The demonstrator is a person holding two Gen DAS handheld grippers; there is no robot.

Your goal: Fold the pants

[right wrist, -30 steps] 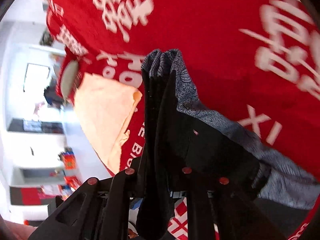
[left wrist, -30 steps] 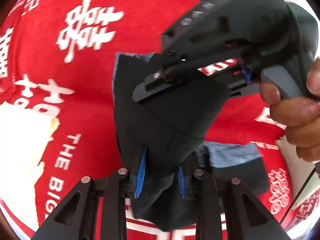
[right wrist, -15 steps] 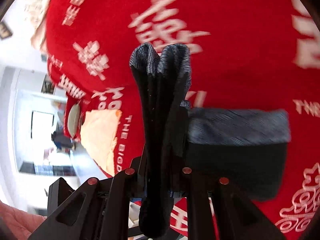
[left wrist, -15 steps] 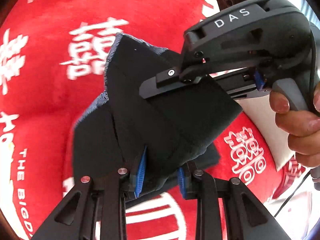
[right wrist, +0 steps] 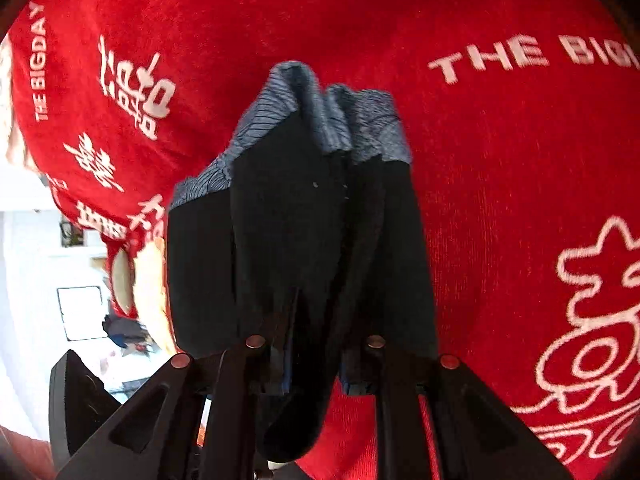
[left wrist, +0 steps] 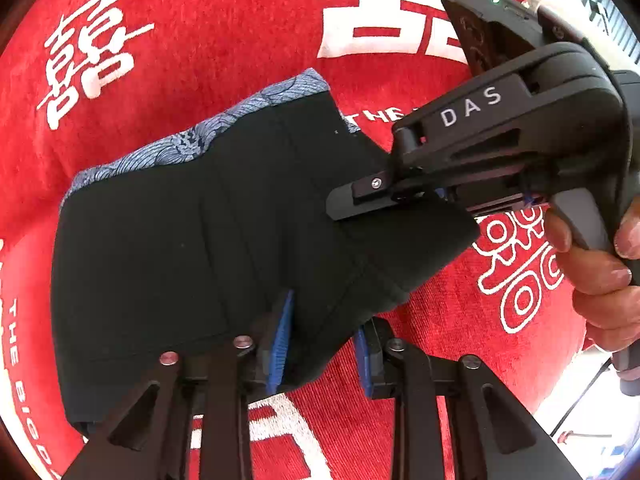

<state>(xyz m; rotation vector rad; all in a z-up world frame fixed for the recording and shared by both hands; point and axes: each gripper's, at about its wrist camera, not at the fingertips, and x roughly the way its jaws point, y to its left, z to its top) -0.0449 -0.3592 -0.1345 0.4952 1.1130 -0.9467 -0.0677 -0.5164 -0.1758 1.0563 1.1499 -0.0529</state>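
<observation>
The pants (left wrist: 208, 240) are black with a blue-grey patterned band (left wrist: 208, 136), folded into a thick stack above a red cloth (left wrist: 224, 40). My left gripper (left wrist: 322, 344) is shut on the near edge of the pants. The right gripper (left wrist: 360, 204) shows in the left wrist view, held by a hand, clamped on the pants' right edge. In the right wrist view the right gripper (right wrist: 316, 360) is shut on the bunched pants (right wrist: 304, 220), which hang ahead with the patterned band (right wrist: 340, 120) at the far end.
The red cloth (right wrist: 500, 160) with white characters and "THE BIGDAY" lettering covers the surface. A pale orange cloth (right wrist: 152, 300) lies at its left edge, with a white room beyond.
Both grippers have carried the pants across the red cloth. The hanging lower part has come up under the stack, so the pants now look like one flatter folded bundle.
</observation>
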